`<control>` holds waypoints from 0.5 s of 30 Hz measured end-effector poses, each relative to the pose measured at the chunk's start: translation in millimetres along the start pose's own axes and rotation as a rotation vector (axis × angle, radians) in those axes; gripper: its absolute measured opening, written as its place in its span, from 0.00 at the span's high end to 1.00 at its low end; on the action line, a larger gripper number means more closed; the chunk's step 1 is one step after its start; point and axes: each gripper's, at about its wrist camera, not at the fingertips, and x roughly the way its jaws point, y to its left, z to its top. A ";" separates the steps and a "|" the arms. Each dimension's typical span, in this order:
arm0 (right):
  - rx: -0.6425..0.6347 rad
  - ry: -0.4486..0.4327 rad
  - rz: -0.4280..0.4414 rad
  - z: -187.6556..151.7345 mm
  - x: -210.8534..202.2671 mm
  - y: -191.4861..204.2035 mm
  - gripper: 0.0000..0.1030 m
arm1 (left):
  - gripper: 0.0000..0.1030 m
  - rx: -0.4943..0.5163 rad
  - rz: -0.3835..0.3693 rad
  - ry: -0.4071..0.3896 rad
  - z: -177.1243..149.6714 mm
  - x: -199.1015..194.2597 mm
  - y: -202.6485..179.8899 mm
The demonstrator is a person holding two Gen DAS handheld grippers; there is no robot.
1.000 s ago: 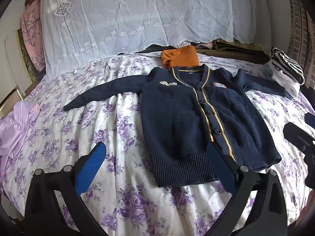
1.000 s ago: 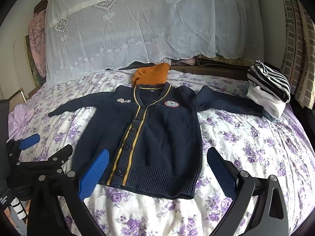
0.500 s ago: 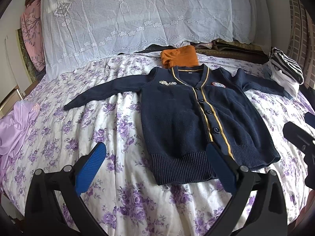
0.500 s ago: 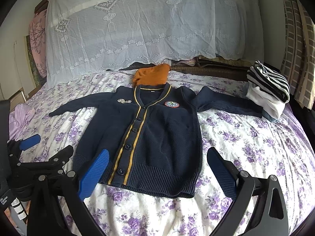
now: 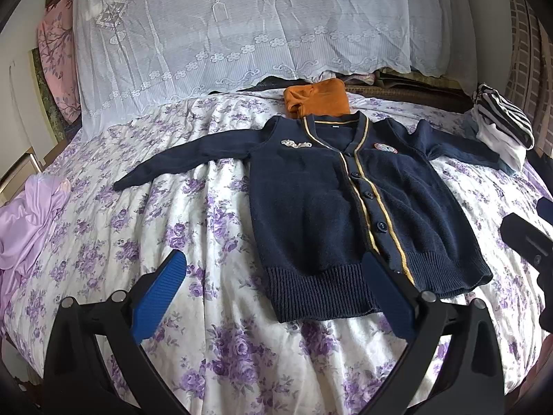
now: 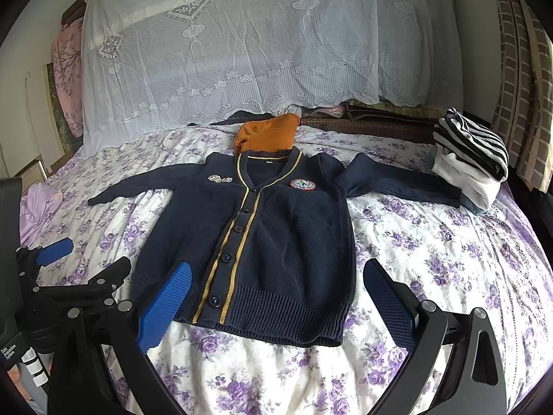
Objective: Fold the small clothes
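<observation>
A navy cardigan point(image 6: 276, 238) lies spread flat and face up in the middle of the bed point(image 6: 432, 263), buttoned, collar toward the head of the bed and ribbed hem toward the foot edge. Both sleeves are stretched out sideways, one reaching toward the left edge, the other toward the right edge, where its cuff ends just beside a stack of folded clothes point(image 6: 470, 159). An orange garment point(image 6: 268, 135) sits folded just beyond the collar, and a lilac cloth point(image 5: 27, 214) lies crumpled at the left edge.

The left gripper point(image 5: 276, 294) hovers over the bed near the foot edge with its jaws spread wide and nothing between them, its right finger above the hem. The right gripper point(image 6: 276, 304) hangs likewise wide apart and empty above the hem.

Nothing on the cardigan is folded yet, so the work appears to be at its start: laid out, ready for the first fold. The likely next move is to bring a sleeve in across the chest, which calls for one gripper to travel out to a cuff, pinch the knit and carry it inward without dragging the body askew.
</observation>
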 end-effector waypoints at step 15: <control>0.001 -0.003 0.002 0.0 -4.7 3.0 0.03 | 0.04 0.000 -0.001 0.001 0.4 0.4 0.7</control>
